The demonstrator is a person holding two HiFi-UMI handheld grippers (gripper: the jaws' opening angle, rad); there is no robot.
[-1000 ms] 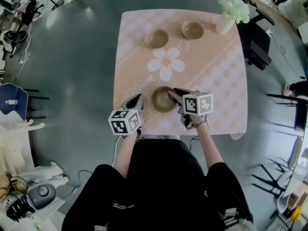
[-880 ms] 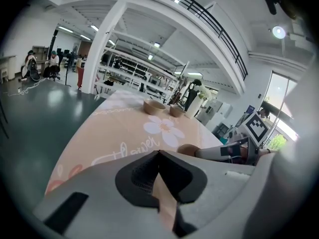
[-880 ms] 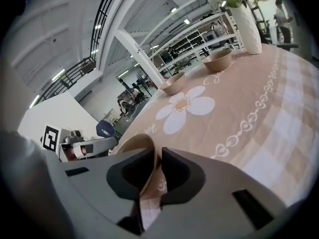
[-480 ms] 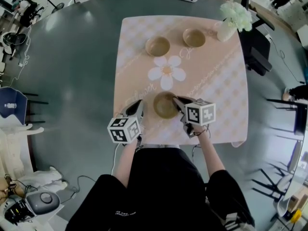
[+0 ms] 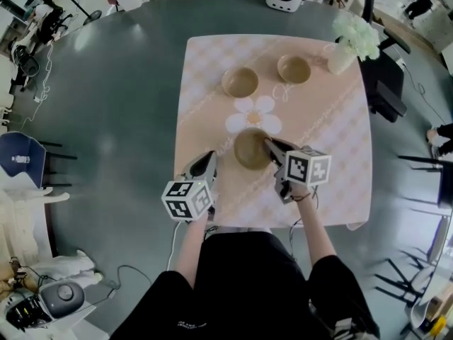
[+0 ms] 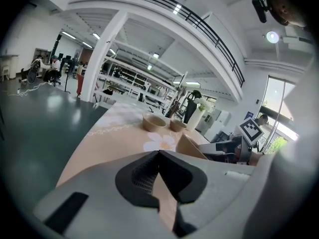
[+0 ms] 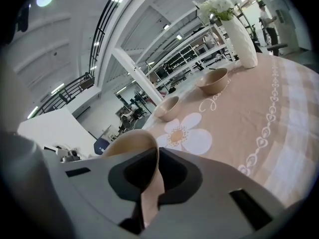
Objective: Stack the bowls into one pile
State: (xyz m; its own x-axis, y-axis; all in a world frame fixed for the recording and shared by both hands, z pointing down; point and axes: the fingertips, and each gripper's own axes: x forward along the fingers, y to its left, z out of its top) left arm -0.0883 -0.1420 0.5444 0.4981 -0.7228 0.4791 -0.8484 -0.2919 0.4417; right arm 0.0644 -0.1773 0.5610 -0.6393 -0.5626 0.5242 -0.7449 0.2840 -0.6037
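Right tongs [image 5: 270, 145] just clamped bowl [image 5: 251, 150] — moved forward.

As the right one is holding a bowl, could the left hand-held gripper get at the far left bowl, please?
Probably yes. Nothing lies between the left hand-held gripper, shut and empty, and the far left bowl; the held bowl in the right hand-held gripper is off to one side.

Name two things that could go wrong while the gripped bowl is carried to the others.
The right gripper, its jaws having just closed, pinches only the rim of the near bowl, which might tilt or slip out. The vase stands near the far right bowl; a wide swing there could knock it over.
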